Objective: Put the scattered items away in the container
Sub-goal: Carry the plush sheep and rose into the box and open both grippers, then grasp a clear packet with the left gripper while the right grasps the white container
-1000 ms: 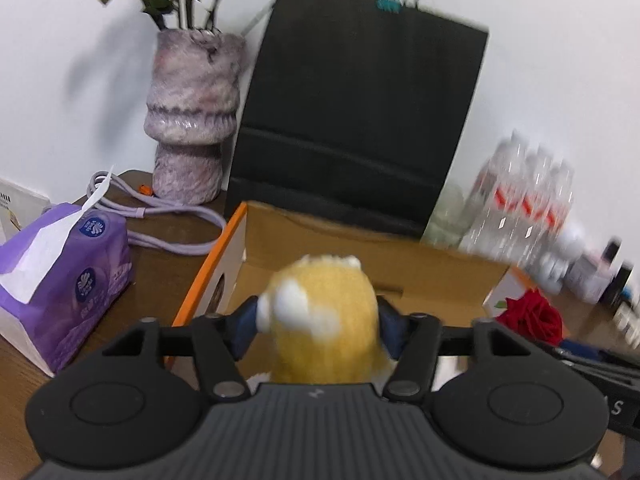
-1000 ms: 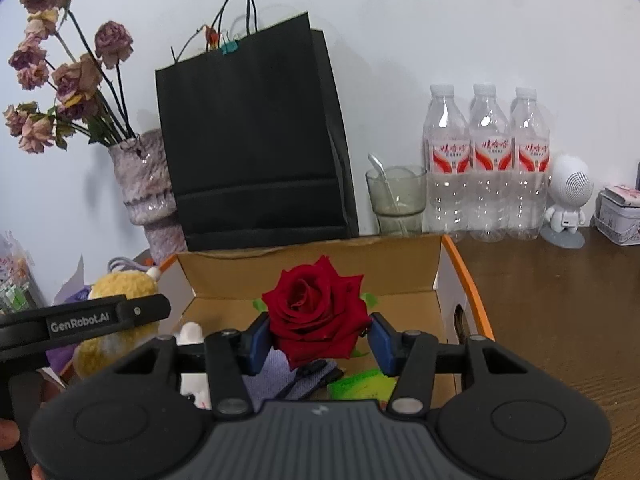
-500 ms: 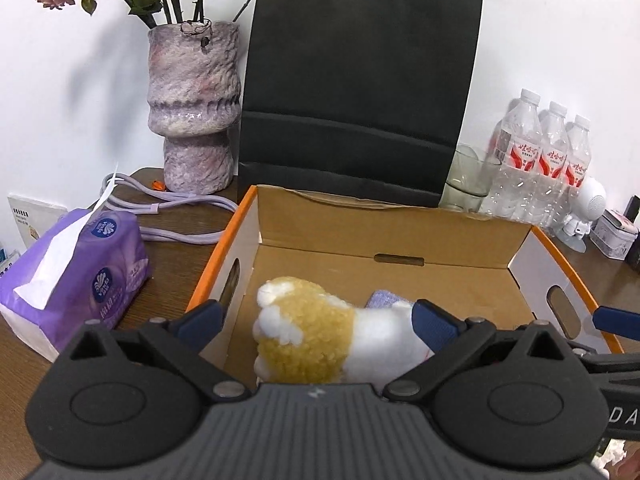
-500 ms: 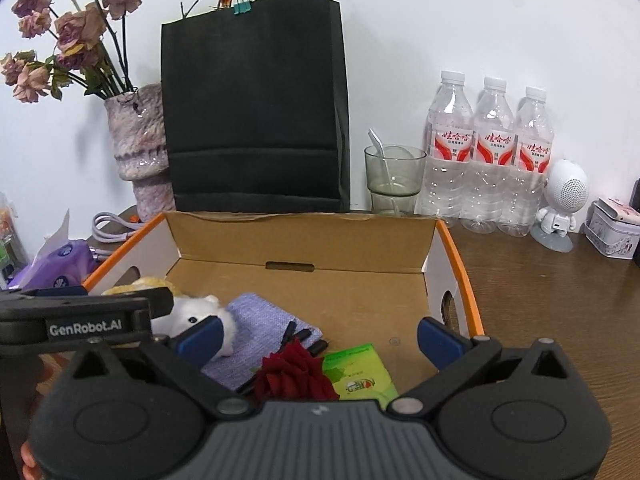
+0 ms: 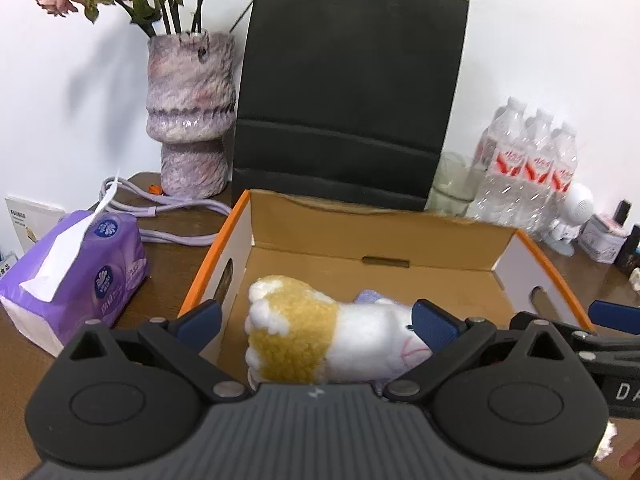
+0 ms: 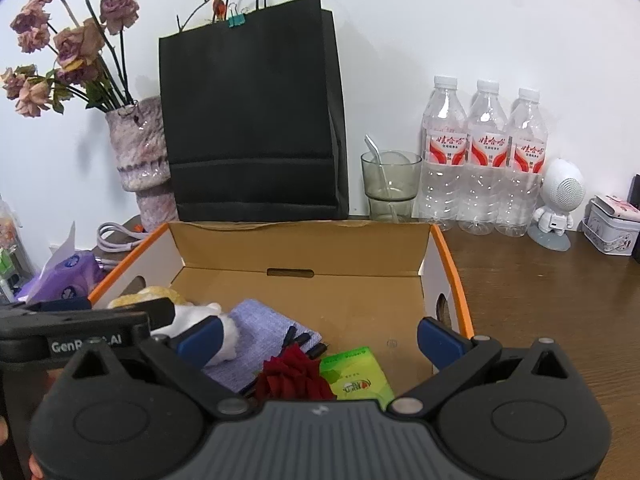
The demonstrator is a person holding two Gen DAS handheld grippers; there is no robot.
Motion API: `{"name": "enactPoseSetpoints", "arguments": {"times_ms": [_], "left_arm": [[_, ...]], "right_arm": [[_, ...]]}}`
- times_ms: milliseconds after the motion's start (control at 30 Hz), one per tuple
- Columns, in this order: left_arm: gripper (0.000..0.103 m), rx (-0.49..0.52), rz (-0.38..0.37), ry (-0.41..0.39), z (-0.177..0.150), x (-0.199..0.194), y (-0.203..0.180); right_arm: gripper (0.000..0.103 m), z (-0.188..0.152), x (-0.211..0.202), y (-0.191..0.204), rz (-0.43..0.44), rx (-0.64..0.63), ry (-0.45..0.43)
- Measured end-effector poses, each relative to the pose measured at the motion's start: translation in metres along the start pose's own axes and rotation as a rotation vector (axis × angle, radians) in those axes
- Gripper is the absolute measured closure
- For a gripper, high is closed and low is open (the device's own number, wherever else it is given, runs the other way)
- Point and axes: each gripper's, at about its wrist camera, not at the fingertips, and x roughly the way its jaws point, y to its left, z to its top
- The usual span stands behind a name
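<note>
From my left tool's camera, the cardboard box (image 5: 400, 240) on the counter (image 5: 176, 248) fills the middle. A yellow-and-white plush toy (image 5: 320, 344) lies inside it, between the wide-apart pads of my left tool (image 5: 316, 320), which do not press it. That view hides the box's near floor. My right camera shows it: a purple cloth (image 6: 260, 332), a red rose (image 6: 292, 376) and a green packet (image 6: 360, 376) lie there, below my right tool (image 6: 320, 336), spread wide and gripping nothing. The plush is mostly hidden there behind the left tool. The packet's print is too small to read.
</note>
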Motion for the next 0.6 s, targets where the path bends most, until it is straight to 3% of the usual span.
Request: {"name": "enactPoseSetpoints", "arguments": {"times_ms": [233, 600], "left_arm": [[0.000, 0.008, 0.002, -0.047, -0.005, -0.043, 0.010], [0.000, 0.014, 0.013, -0.095, -0.021, -0.121, 0.038]], "right_arm": [[0.000, -0.004, -0.046, 0.009, 0.002, -0.019, -0.073], [0.000, -0.039, -0.106, 0.025, -0.011, -0.053, -0.068]]}}
